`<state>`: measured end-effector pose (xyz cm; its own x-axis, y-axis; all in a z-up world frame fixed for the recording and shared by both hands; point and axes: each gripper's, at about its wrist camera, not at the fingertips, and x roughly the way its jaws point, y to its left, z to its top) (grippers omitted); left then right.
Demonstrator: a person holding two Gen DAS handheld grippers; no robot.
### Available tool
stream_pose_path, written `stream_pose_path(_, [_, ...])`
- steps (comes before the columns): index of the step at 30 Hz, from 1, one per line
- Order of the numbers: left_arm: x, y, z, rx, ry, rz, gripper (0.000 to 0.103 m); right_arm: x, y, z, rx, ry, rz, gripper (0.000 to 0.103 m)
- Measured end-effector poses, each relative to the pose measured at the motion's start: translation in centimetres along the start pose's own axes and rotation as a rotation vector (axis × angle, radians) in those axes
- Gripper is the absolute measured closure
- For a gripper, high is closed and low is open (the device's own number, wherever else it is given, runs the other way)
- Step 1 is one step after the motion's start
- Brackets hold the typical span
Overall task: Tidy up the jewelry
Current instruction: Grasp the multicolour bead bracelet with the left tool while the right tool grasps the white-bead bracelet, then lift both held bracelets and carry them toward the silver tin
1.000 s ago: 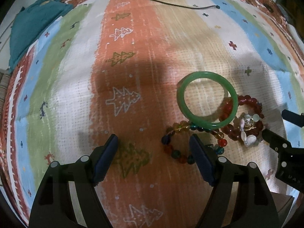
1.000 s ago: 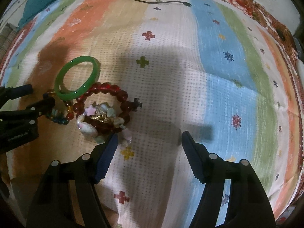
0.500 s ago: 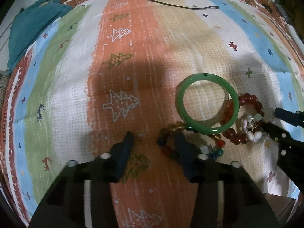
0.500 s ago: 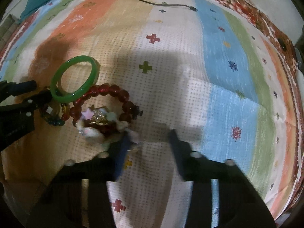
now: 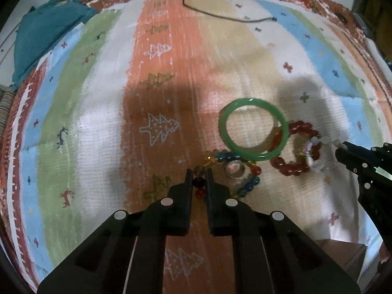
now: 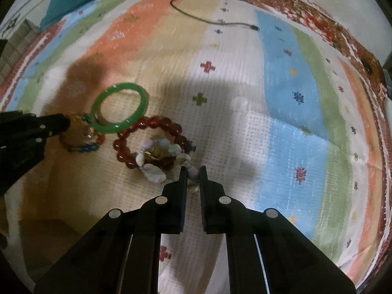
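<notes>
Striped patterned blanket (image 5: pixel 171 93), teal cloth (image 5: pixel 46 31), black cable (image 6: pixel 208 19).

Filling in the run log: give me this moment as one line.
left tongs: shut on colored bead bracelet | right tongs: shut on pale stone bracelet | green bangle: overlaps red bead bracelet

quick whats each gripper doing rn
Left gripper: shut on the multicolored bead bracelet.
Right gripper: shut on the pale stone bracelet.
</notes>
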<state>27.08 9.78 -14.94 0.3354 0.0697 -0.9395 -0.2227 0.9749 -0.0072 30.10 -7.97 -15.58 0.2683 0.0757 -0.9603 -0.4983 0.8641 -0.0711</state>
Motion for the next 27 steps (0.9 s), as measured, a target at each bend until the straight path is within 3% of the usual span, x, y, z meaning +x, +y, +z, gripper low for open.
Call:
stream_pose_path(12, [-4.1,-0.4,0.0,-0.06,-0.068,-0.032,0.094,-3.9,0.4,-0.2,0.02,-0.081,0.059,0.093])
stream_pose_path(27, [-7.9,-1.4,-0.9,-0.033,-0.116,-0.062,0.094,-5.7,0.6,-1.2,0.048,-0.112,0.107,0.092])
